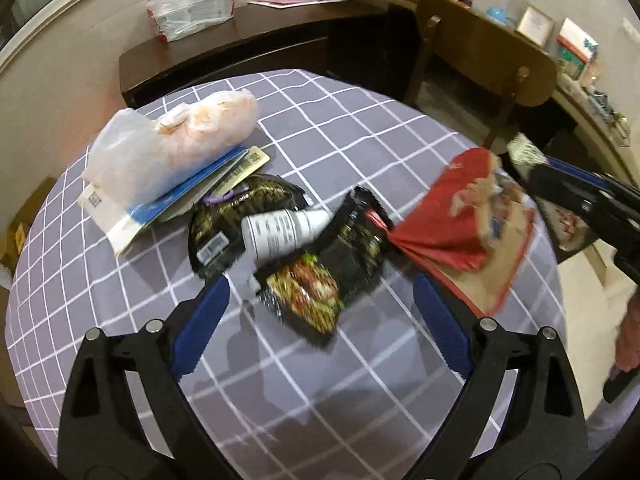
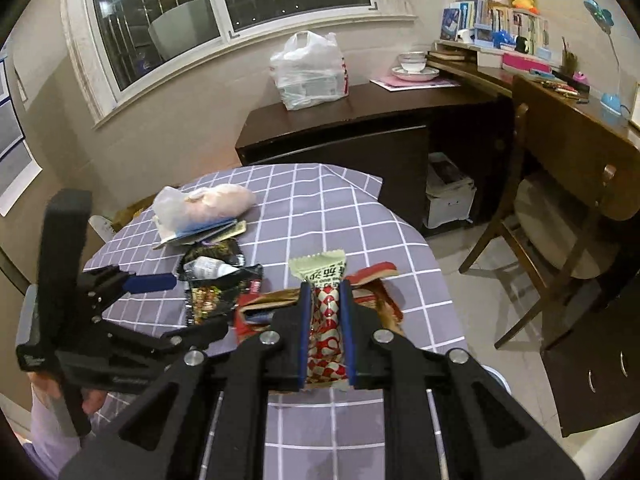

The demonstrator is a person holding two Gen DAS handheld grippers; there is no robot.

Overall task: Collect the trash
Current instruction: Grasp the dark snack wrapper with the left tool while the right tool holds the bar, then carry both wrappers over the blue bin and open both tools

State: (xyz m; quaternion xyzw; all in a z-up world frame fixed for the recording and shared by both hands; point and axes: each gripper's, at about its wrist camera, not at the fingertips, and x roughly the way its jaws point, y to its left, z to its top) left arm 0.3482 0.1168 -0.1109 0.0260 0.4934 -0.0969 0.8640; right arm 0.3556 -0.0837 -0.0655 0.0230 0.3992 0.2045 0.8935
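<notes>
Between my right gripper's (image 2: 325, 300) blue pads I am pinching a red-and-white snack wrapper (image 2: 326, 328), its long axis running straight along the fingers, crimped green end pointing away. My left gripper (image 1: 320, 312) is hovering wide open and holding nothing, over the black noodle packet (image 1: 320, 276) and white bottle (image 1: 280, 232). The checked tablecloth (image 1: 360, 380) is lying bare nearest me.

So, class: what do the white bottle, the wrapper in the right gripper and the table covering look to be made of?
White bottle: looks like matte plastic, smooth and opaque, with a printed label.
Wrapper in the right gripper: probably thin glossy plastic film, with crimped zigzag ends.
Table covering: likely woven cloth, matte grey check, draping with soft folds at the edge.
</notes>
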